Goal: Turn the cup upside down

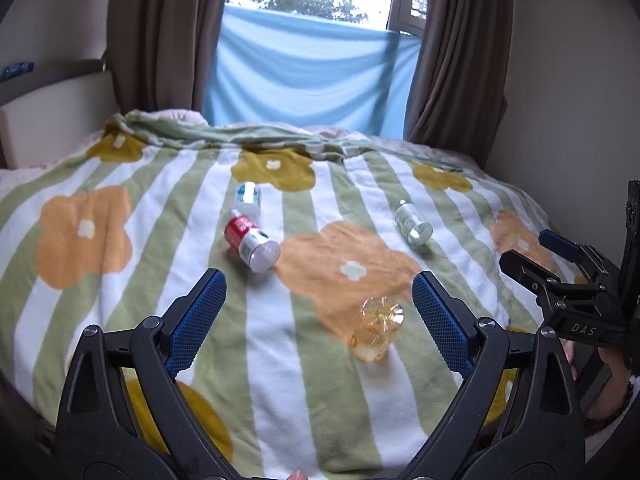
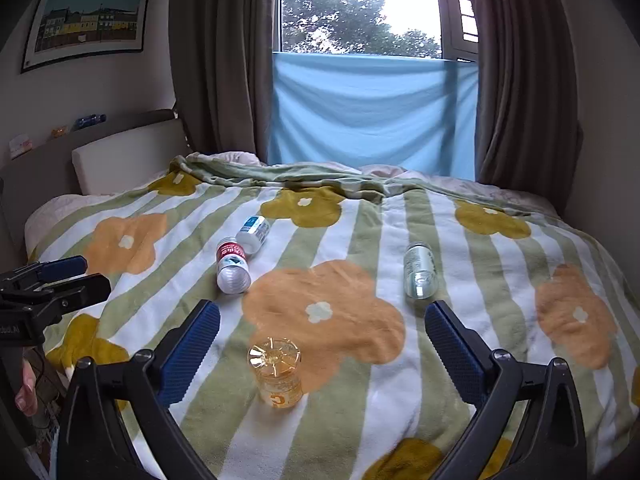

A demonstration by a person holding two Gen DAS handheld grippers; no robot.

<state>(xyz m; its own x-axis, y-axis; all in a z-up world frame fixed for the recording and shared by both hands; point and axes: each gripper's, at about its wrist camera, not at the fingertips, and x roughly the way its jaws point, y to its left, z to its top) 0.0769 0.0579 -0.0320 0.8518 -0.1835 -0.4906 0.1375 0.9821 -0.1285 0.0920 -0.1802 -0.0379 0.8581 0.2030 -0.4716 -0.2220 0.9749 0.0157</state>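
Observation:
A small clear yellow plastic cup [image 1: 376, 330] stands on the bed blanket with its ribbed base up and its mouth down. It also shows in the right wrist view [image 2: 277, 374]. My left gripper [image 1: 319, 316] is open and empty, with the cup between and just beyond its blue pads, nearer the right one. My right gripper [image 2: 322, 346] is open and empty, with the cup just ahead, left of centre. Each gripper shows at the edge of the other's view: the right one [image 1: 560, 264], the left one [image 2: 52, 276].
Three empty bottles lie on the flowered blanket [image 2: 344, 320]: a red-label one [image 2: 232, 266], a blue-label one [image 2: 254, 234] behind it, a clear one [image 2: 419, 270] to the right. Headboard and pillow [image 2: 120, 160] stand at the left, curtains and window behind.

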